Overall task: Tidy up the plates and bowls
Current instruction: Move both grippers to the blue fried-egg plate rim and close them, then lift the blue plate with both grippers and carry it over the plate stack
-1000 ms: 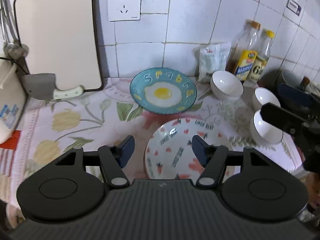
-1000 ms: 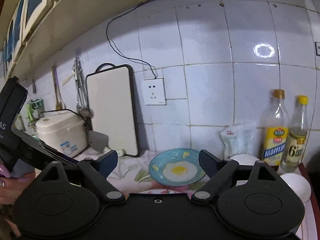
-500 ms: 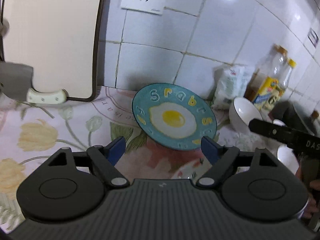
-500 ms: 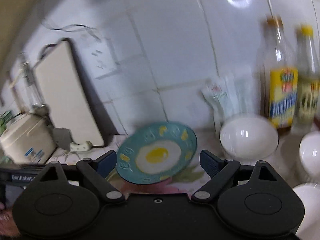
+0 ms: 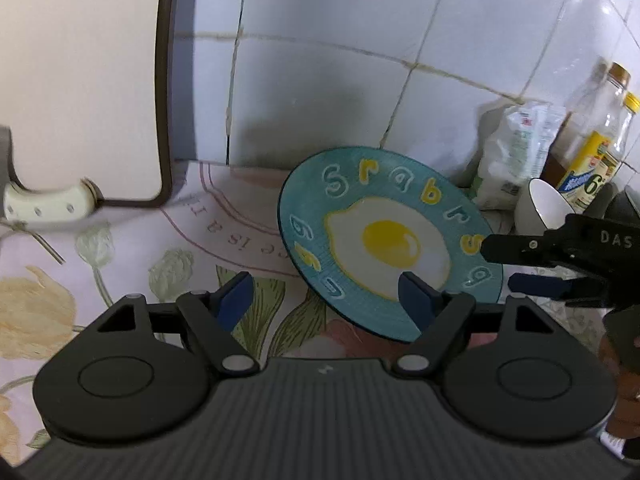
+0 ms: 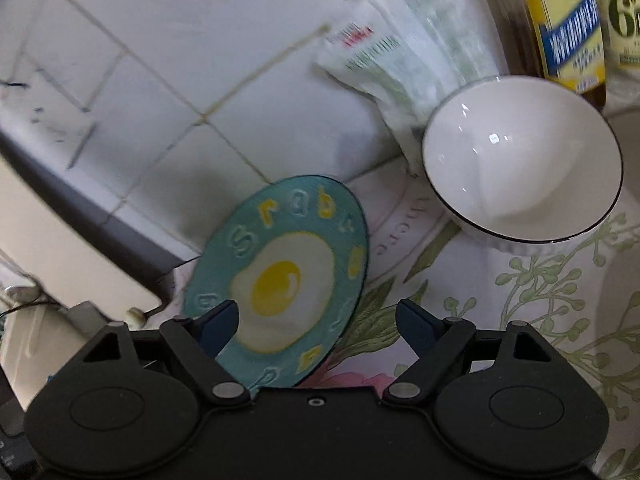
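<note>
Both grippers were open and held nothing. The left gripper (image 5: 326,296) had just closed a little. The right gripper (image 6: 318,318) sat near the egg plate (image 5: 384,240) on the flowery cloth (image 5: 132,264). A white bowl (image 6: 520,168) stood farther right, by the bottles (image 6: 568,24).

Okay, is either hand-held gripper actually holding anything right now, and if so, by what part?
Nothing is held. The left hand-held gripper and right hand-held gripper are both open near the egg plate, pads not pressing on it.
</note>
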A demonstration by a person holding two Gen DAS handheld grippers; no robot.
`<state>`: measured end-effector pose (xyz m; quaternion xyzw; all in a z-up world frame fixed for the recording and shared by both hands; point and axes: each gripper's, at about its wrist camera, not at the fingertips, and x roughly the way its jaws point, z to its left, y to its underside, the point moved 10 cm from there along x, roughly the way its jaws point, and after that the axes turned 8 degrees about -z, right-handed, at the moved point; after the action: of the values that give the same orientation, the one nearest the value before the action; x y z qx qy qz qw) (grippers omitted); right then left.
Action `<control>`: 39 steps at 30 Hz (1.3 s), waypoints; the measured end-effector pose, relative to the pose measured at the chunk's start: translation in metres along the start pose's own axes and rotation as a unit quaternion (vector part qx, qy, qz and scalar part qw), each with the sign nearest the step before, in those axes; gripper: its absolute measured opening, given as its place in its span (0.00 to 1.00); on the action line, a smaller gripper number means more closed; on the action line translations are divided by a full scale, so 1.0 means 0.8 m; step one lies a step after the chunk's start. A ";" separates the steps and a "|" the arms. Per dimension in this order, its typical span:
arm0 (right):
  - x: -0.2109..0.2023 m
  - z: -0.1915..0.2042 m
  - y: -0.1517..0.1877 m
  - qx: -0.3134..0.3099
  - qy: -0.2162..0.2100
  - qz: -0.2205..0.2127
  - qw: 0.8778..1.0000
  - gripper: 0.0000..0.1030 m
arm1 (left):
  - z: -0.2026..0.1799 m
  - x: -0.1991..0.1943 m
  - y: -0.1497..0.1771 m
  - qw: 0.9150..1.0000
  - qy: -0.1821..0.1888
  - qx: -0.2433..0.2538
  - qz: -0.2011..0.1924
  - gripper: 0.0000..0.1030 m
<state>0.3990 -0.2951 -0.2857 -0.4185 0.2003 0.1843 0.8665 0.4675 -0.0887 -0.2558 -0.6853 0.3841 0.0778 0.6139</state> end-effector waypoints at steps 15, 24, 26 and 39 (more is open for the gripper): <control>0.030 -0.017 -0.015 -0.017 0.029 -0.011 0.999 0.16 | 0.027 0.048 -0.004 0.999 0.006 -0.042 0.022 0.18; 0.047 -0.023 -0.019 -0.017 0.004 0.016 1.000 0.15 | 0.029 0.055 0.004 0.994 0.036 -0.094 0.037 0.13; 0.050 -0.024 -0.020 -0.010 -0.003 0.024 1.000 0.15 | 0.027 0.054 0.004 0.995 0.034 -0.088 0.040 0.13; 0.054 -0.013 -0.014 -0.058 0.005 0.026 0.998 0.17 | 0.023 0.057 0.004 0.997 0.040 -0.061 0.030 0.16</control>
<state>0.4391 -0.3035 -0.3056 -0.4632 0.2046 0.2162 0.8348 0.5037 -0.0915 -0.2891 -0.7123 0.4229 0.0917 0.5526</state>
